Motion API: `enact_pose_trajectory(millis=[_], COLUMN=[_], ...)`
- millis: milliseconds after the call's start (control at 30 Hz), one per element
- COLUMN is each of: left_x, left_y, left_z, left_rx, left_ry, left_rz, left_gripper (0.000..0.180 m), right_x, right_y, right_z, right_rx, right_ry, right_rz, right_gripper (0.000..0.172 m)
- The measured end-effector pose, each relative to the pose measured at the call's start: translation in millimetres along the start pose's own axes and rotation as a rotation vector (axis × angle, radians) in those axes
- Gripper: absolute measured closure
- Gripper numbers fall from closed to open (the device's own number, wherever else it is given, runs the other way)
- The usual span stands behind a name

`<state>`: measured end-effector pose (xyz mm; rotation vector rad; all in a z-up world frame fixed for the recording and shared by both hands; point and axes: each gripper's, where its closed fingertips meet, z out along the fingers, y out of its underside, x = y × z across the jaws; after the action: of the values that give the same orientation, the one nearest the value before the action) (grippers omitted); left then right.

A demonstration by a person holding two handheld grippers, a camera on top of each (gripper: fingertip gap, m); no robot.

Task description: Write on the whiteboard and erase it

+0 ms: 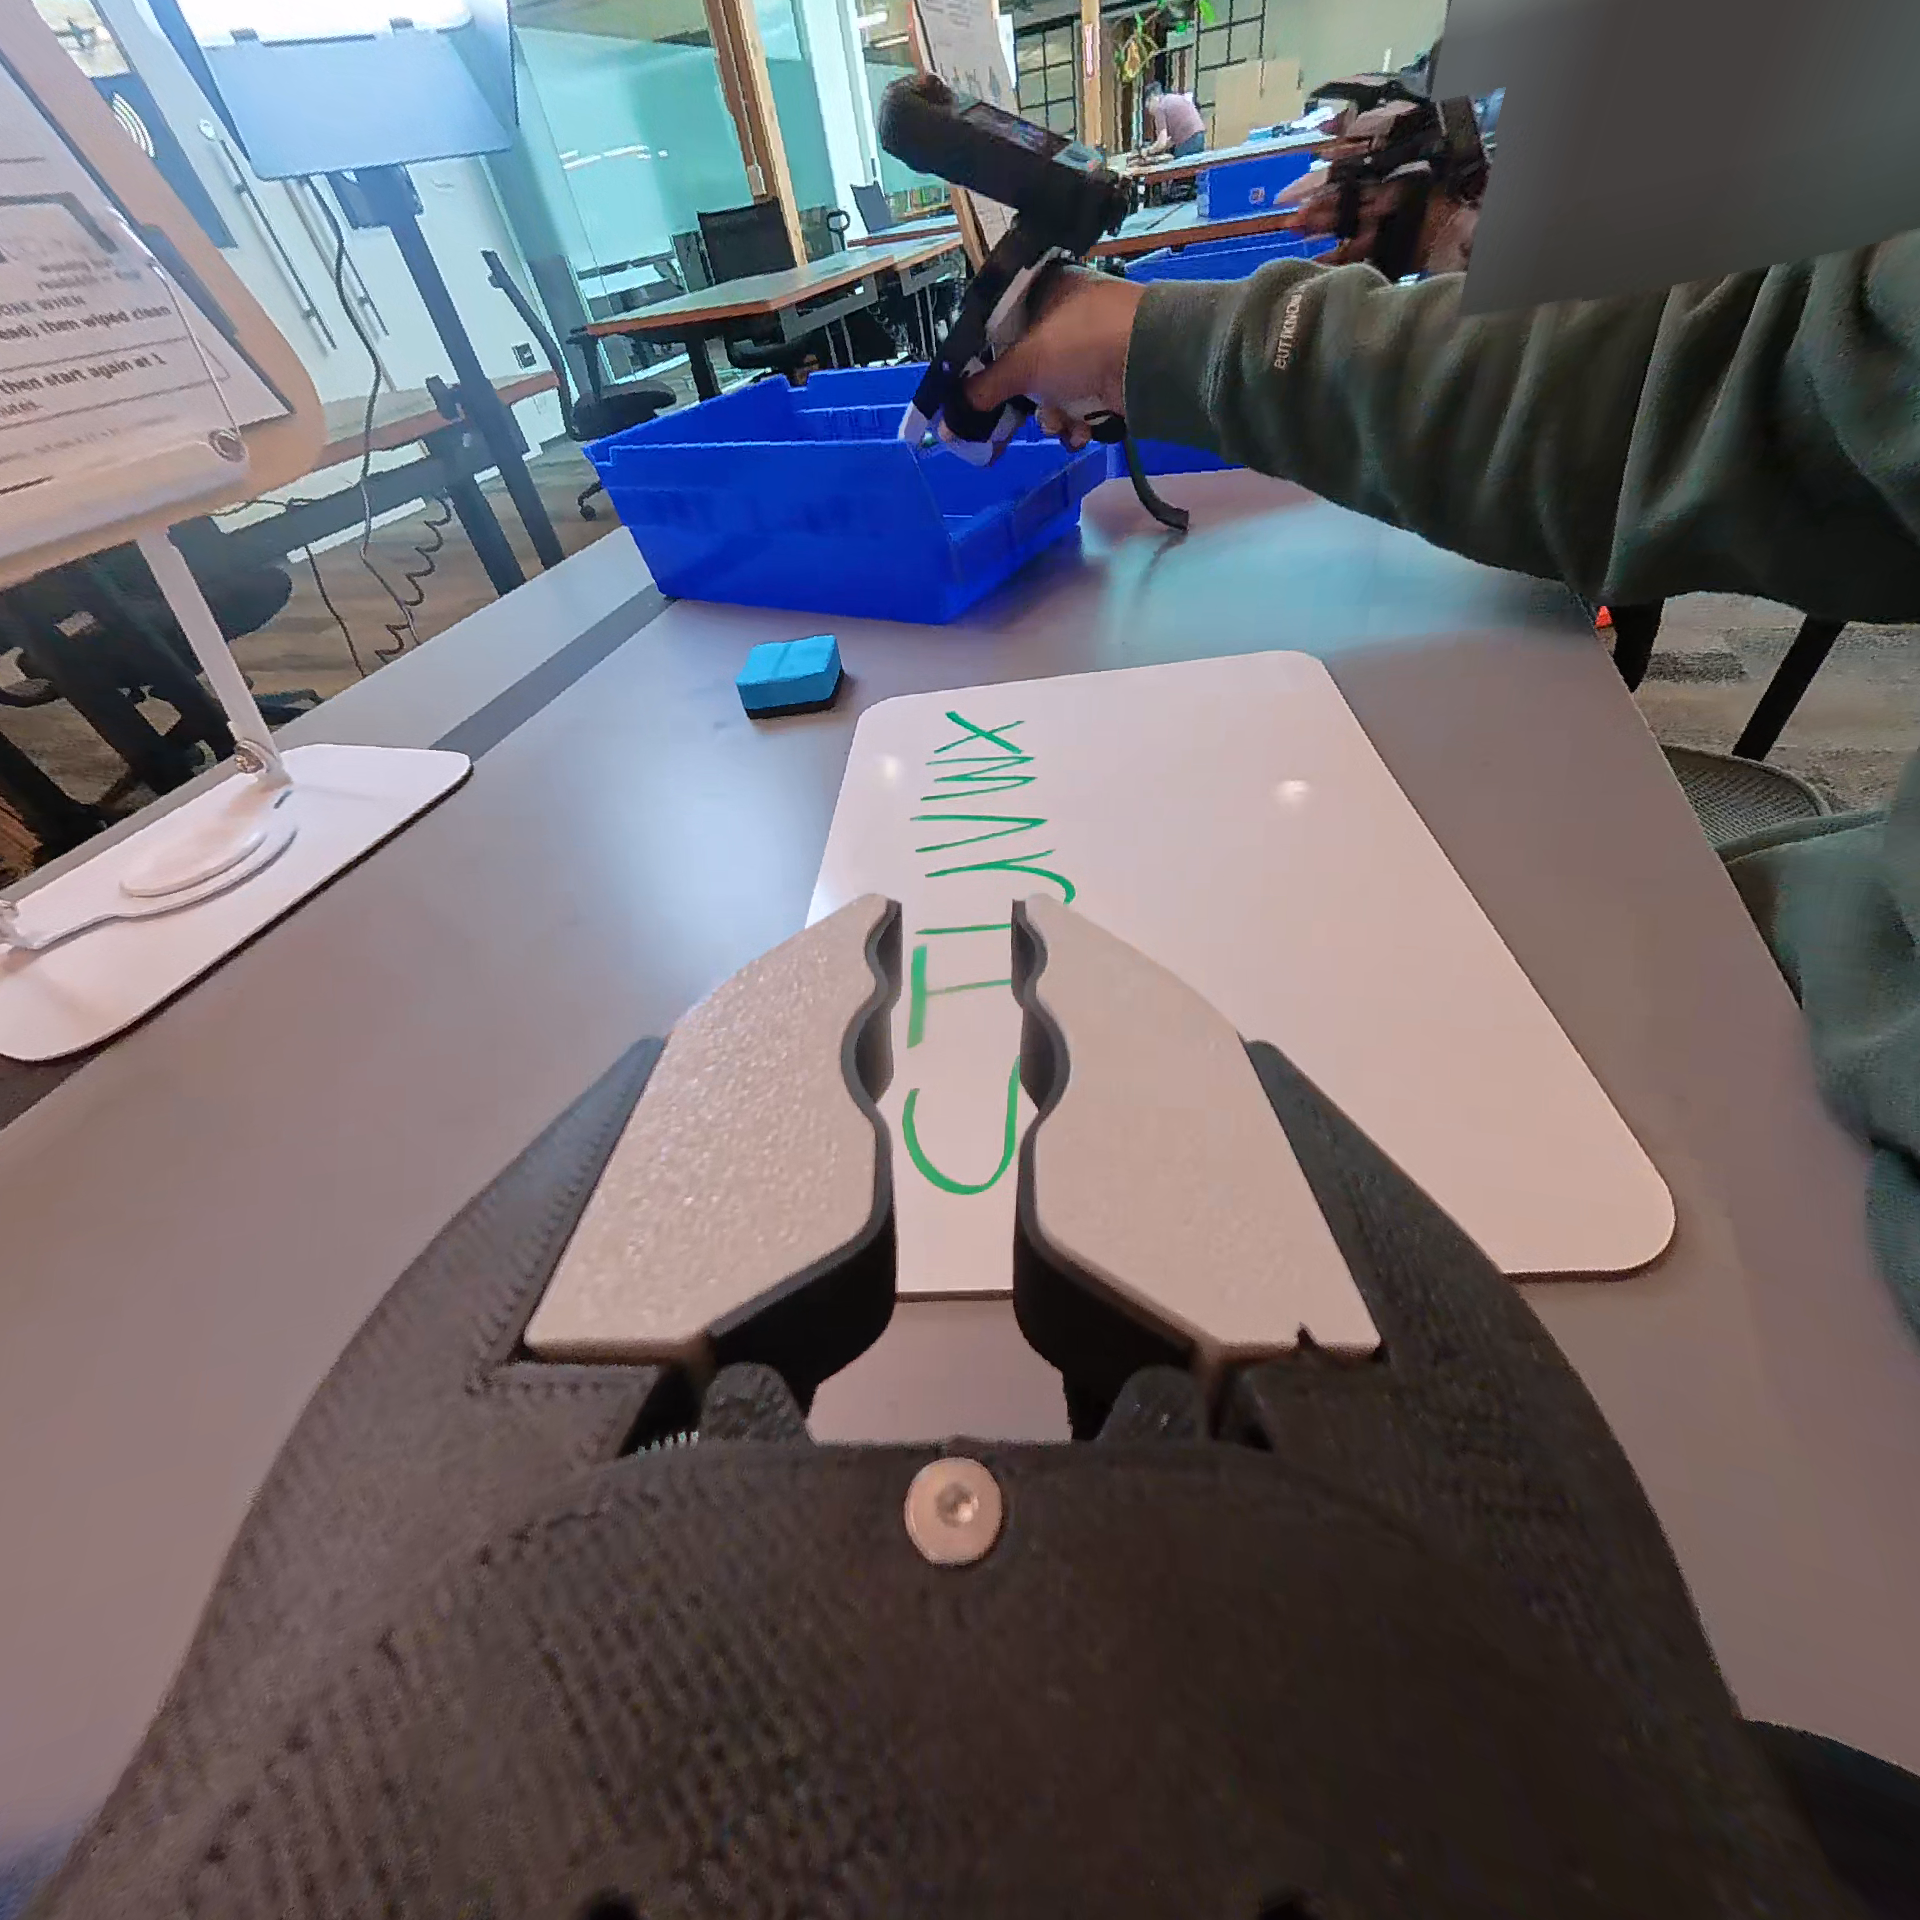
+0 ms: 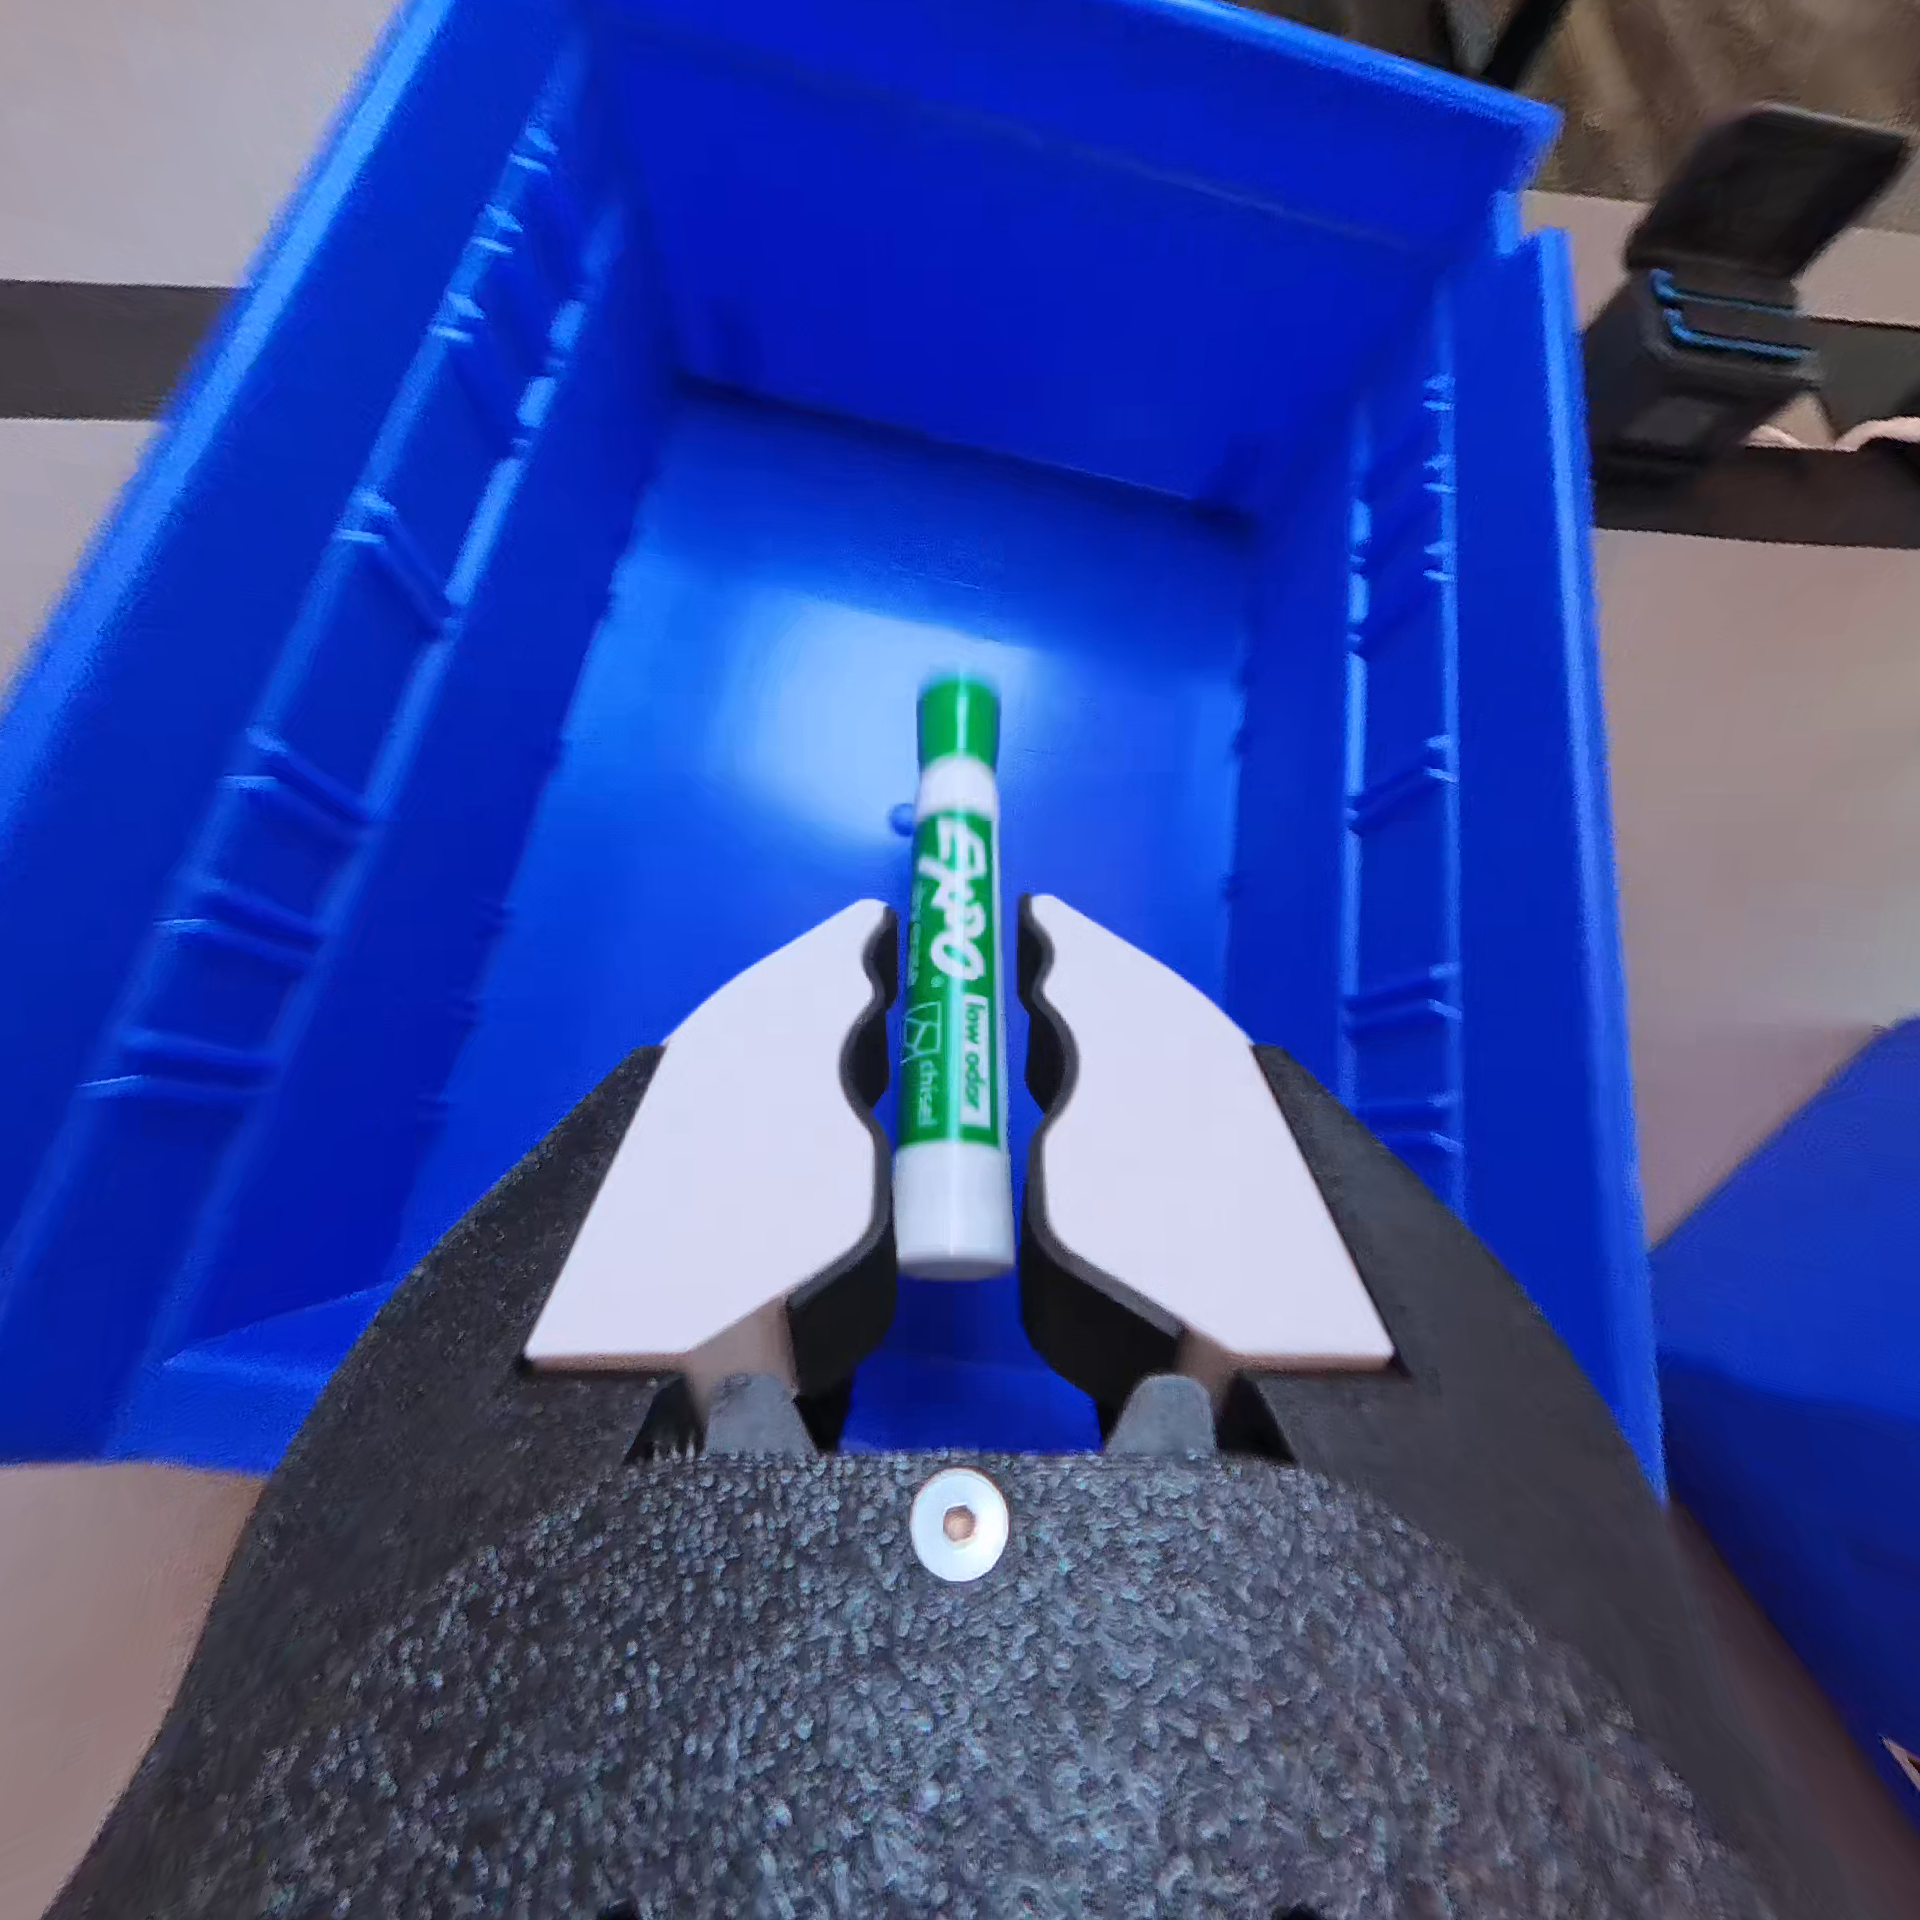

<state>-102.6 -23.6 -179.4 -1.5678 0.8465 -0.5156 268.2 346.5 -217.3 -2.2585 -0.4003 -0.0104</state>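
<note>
Right gripper (image 2: 956, 997) over blue bin (image 2: 312, 727), pinching green marker (image 2: 951, 1039). Left gripper (image 1: 956, 997) spread, empty. Risk: marker bounces out if dropped high.

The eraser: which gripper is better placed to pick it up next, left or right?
Left. The left gripper is empty above the whiteboard, near the eraser. The right gripper is over the blue bin, with the marker between its fingers.
</note>
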Motion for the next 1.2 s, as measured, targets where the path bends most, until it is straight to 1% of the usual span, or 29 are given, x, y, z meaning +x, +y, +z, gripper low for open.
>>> enact_pose_trajectory(millis=[67, 100, 167, 200, 300, 400, 467, 533, 600, 700, 733, 767, 833, 900, 967, 1033, 1100, 1200], left_x=[0.0, -0.1, -0.2, -0.4, -1.3, -2.4, -2.8, -2.8, -2.7, -2.3, -1.8, -1.2, 0.9, 3.1, 5.1, 6.9, 8.6, 14.5], left_y=[2.5, 3.3, 4.3, 4.5, 5.3, 6.1, 7.0, 7.9, 7.2, 5.4, 5.7, 6.7, 9.9, 14.1, 16.4, 16.1, 15.9, 19.6], left_z=[1.0, 1.4, 2.1, 2.3, 2.7, 3.1, 3.3, 3.4, 2.4, 0.7, 0.6, 1.1, 3.1, 5.4, 6.7, 7.1, 7.5, 9.2], left_rx=[-0.006, -0.009, -0.012, -0.013, -0.013, -0.014, -0.018, -0.024, -0.026, -0.027, -0.03, -0.034, -0.047, -0.06, -0.068, -0.071, -0.073, -0.094], left_ry=[0.003, 0.003, 0.002, 0.001, -0.006, -0.011, -0.013, -0.013, -0.015, -0.021, -0.02, -0.017, -0.004, 0.01, 0.018, 0.022, 0.027, 0.061], left_rz=[-0.01, -0.012, -0.012, -0.013, -0.015, -0.022, -0.023, -0.018, -0.009, 0.011, 0.018, 0.024, 0.023, 0.015, 0.013, 0.02, 0.025, 0.025], left_gripper=[0.16, 0.16, 0.161, 0.161, 0.161, 0.161, 0.161, 0.161, 0.161, 0.16, 0.16, 0.16, 0.16, 0.16, 0.16, 0.16, 0.16, 0.161], right_x=[13.6, 18.5, 16.3, 6.6, -37.6, -106.8, -160.9, -203.4, -227.0, -225.6, -225.3, -224.5, -218.6, -219.2, -218.1, -216.2, -218.2, -225.5], right_y=[1.2, -2.5, -15.3, -24.9, -46.9, -54.6, -45.9, -24.7, -4.4, 15.8, 20.3, 22.9, 23.9, 23.0, 22.5, 23.7, 23.4, 24.0], right_z=[-0.5, -3.9, -16.1, -24.9, -59.9, -99.2, -116.3, -110.4, -87.1, -38.4, -27.6, -18.9, -5.4, 0.4, 4.0, 6.1, 3.2, -4.2], right_rx=[0.026, 0.062, 0.164, 0.234, 0.389, 0.456, 0.448, 0.344, 0.232, 0.097, 0.069, 0.053, 0.045, 0.036, 0.024, 0.018, 0.027, 0.046], right_ry=[0.072, 0.098, 0.093, 0.056, -0.07, -0.255, -0.383, -0.466, -0.499, -0.435, -0.435, -0.427, -0.38, -0.402, -0.417, -0.407, -0.424, -0.482], right_rz=[0.002, 0.006, 0.005, -0.014, -0.089, -0.184, -0.282, -0.341, -0.344, -0.299, -0.276, -0.256, -0.245, -0.204, -0.175, -0.192, -0.201, -0.237], right_gripper=[0.139, 0.138, 0.139, 0.139, 0.136, 0.135, 0.142, 0.14, 0.128, 0.105, 0.103, 0.098, 0.094, 0.095, 0.1, 0.107, 0.121, 0.123])
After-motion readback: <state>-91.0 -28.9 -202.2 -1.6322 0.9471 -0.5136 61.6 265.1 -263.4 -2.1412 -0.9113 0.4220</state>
